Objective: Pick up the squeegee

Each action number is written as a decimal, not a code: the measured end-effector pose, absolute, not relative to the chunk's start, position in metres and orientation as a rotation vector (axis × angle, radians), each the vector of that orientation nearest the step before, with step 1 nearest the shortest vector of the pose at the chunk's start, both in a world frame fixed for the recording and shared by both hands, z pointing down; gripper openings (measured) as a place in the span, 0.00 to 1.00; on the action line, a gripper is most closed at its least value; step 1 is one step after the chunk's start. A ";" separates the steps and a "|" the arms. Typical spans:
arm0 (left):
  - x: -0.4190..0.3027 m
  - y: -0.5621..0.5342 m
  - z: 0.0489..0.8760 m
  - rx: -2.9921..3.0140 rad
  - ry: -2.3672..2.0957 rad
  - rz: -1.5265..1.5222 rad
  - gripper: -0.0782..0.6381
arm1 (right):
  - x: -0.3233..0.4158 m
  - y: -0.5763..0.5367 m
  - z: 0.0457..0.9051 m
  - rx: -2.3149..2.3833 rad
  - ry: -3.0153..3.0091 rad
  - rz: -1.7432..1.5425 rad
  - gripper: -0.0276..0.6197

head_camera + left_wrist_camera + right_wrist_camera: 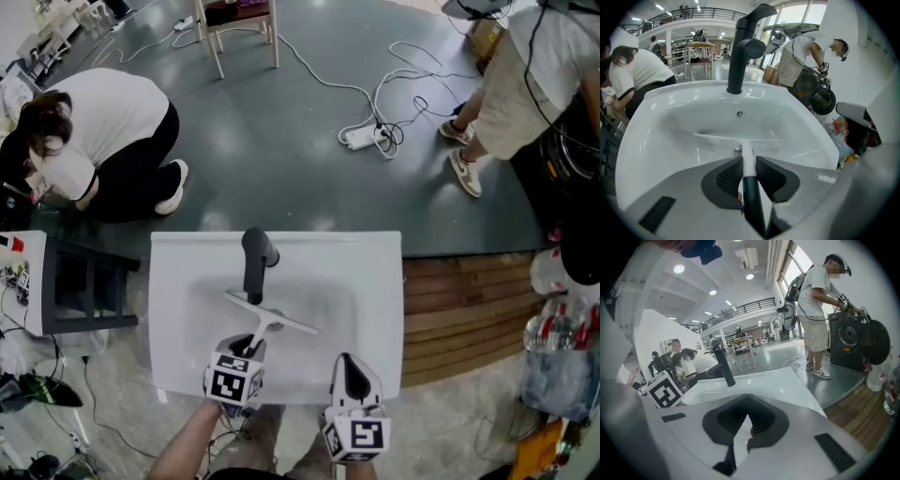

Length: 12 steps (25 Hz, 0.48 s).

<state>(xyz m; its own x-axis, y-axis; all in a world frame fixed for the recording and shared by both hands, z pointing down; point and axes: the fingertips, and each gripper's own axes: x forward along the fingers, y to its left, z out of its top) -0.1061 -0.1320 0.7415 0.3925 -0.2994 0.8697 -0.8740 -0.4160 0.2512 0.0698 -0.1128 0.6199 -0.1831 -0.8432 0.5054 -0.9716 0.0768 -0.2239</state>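
Gripping the squeegee (270,317) with the left gripper (248,352), pads (729,176) pressed on the thin white stem from both sides, just above the dark part of the handle. Lying low in the sink (375,281) straight in front of the tap (255,255), blade crosswise on the tap side, handle pointing away from the tap. Holding nothing with the right gripper (349,367): jaws together, tips touching, parked farther from the tap than the squeegee and off to the right of it. For a clean lift: keep the pinch firm against slipping or swivelling on so thin a stem. Raise straight up out of the sink before any swing. Keep both blade ends clear of the tap. In case of wobble, better to set down and re-grip on the thicker dark part. Hard to judge whether resting on the sink or already a little off it; probably touching, going by the left gripper view, though glare on the white surface blurs the blade's edge. Hidden: the far end of the handle, swallowed by the left gripper's body in both views. Half covered by the stem: the drain (736,151) below the tap.
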 end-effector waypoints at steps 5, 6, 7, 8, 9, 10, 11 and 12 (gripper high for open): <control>-0.108 -0.136 0.725 1.946 -1.046 0.957 0.24 | 0.071 -0.108 0.603 1.836 -2.122 0.718 0.04; -0.108 -0.136 0.720 1.952 -1.052 0.951 0.24 | 0.071 -0.106 0.599 1.835 -2.126 0.707 0.04; -0.109 -0.135 0.716 1.959 -1.058 0.946 0.24 | 0.071 -0.104 0.597 1.833 -2.131 0.699 0.04; -0.110 -0.135 0.712 1.964 -1.064 0.942 0.24 | 0.071 -0.103 0.594 1.832 -2.134 0.692 0.04; -0.110 -0.135 0.707 1.968 -1.071 0.936 0.24 | 0.072 -0.101 0.591 1.834 -2.137 0.686 0.04; -0.111 -0.134 0.703 1.972 -1.079 0.928 0.24 | 0.072 -0.100 0.587 1.838 -2.141 0.678 0.04; -0.112 -0.134 0.698 1.975 -1.088 0.918 0.24 | 0.071 -0.100 0.583 1.841 -2.146 0.669 0.04; -0.113 -0.134 0.693 1.980 -1.097 0.906 0.24 | 0.070 -0.099 0.579 1.840 -2.150 0.658 0.04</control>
<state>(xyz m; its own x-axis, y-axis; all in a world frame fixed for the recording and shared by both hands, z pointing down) -0.1129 -0.1344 0.6926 0.3996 -0.4038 0.8229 -0.8846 -0.4054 0.2306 0.0705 -0.0987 0.5787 -0.1810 -0.8712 0.4562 -0.9774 0.1077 -0.1822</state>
